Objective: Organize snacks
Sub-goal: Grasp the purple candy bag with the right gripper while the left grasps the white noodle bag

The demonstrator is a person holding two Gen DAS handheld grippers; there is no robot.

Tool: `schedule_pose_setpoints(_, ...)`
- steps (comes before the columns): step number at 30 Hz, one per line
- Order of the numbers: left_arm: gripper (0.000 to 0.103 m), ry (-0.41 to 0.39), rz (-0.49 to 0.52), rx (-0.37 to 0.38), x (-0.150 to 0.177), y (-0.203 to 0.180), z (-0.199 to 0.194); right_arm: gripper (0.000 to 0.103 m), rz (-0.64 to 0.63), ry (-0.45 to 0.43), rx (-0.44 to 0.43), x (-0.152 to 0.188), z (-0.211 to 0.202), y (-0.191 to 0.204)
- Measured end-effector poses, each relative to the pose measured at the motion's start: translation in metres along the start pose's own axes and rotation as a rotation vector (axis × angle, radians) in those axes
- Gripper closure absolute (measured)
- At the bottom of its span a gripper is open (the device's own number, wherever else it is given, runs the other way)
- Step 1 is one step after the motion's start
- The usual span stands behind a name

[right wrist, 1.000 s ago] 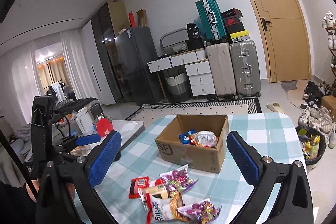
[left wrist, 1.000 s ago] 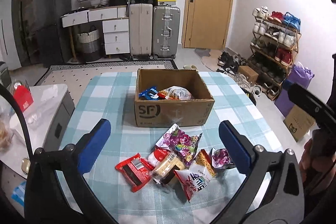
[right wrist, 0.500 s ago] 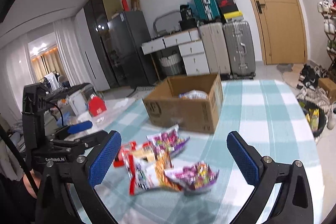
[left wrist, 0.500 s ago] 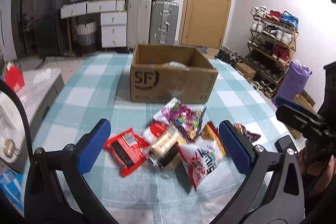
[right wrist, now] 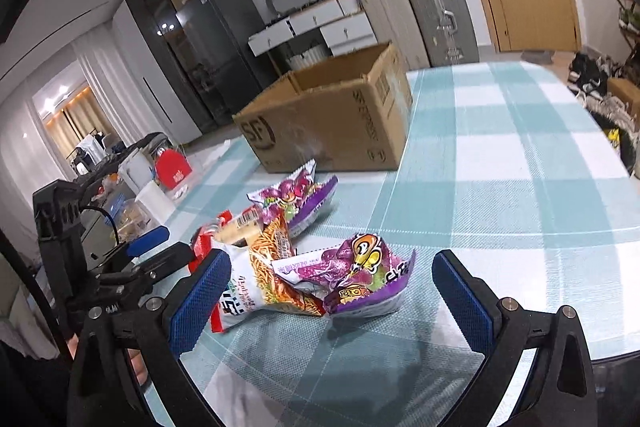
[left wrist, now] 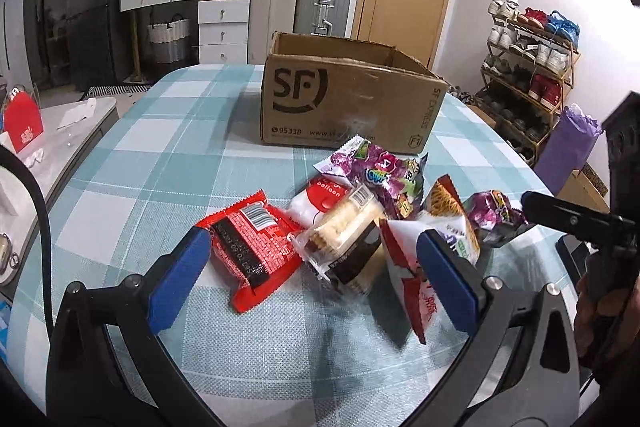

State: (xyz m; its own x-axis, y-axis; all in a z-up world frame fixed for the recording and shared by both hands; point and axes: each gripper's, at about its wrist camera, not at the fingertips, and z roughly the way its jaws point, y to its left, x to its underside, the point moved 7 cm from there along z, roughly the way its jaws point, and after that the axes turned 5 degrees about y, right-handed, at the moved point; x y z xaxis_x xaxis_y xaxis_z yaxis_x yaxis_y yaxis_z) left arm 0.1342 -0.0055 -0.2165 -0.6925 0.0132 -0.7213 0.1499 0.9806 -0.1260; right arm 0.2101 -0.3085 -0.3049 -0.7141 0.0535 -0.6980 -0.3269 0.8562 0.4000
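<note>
A pile of snack packs lies on the checked tablecloth before a brown SF cardboard box [left wrist: 348, 99]. My left gripper [left wrist: 314, 277] is open low over the pile, its pads on either side of a clear cake pack [left wrist: 344, 239], with a red packet [left wrist: 250, 243] at its left pad and a white and red bag [left wrist: 424, 267] at its right. My right gripper [right wrist: 332, 299] is open, with a small purple candy bag [right wrist: 356, 275] between its pads. A noodle snack bag [right wrist: 260, 275] lies by its left pad. The box [right wrist: 332, 123] stands behind.
A larger purple candy bag [left wrist: 380, 175] lies near the box, also in the right wrist view [right wrist: 296, 199]. A low white side table [left wrist: 52, 131] stands left of the table. Suitcases, drawers and a door line the far wall. A shoe rack [left wrist: 528, 75] stands at the right.
Both grippers have dropped from high above the table toward the snack pile. The box contents have gone out of sight behind its wall. Both stay open.
</note>
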Motion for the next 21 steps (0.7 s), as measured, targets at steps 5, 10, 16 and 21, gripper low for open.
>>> schedule_pose_setpoints(5, 0.0, 0.016, -0.022, 0.014, 0.001, 0.002, 0.008, 0.001, 0.033, 0.055, -0.003, 0.0, 0.02, -0.008)
schedule_pose_setpoints(10, 0.0, 0.025, -0.041, 0.019, 0.0, 0.007, 0.014, 0.001, 0.079, 0.097, -0.015, 0.004, 0.036, -0.016)
schedule_pose_setpoints(16, 0.0, 0.019, -0.018, 0.012, 0.0, 0.005, 0.013, 0.022, 0.109, 0.112, -0.047, 0.01, 0.045, -0.02)
schedule_pose_setpoints(21, 0.0, 0.016, -0.008, 0.008, -0.001, 0.002, 0.013, 0.049, 0.159, 0.113, -0.088, 0.011, 0.048, -0.026)
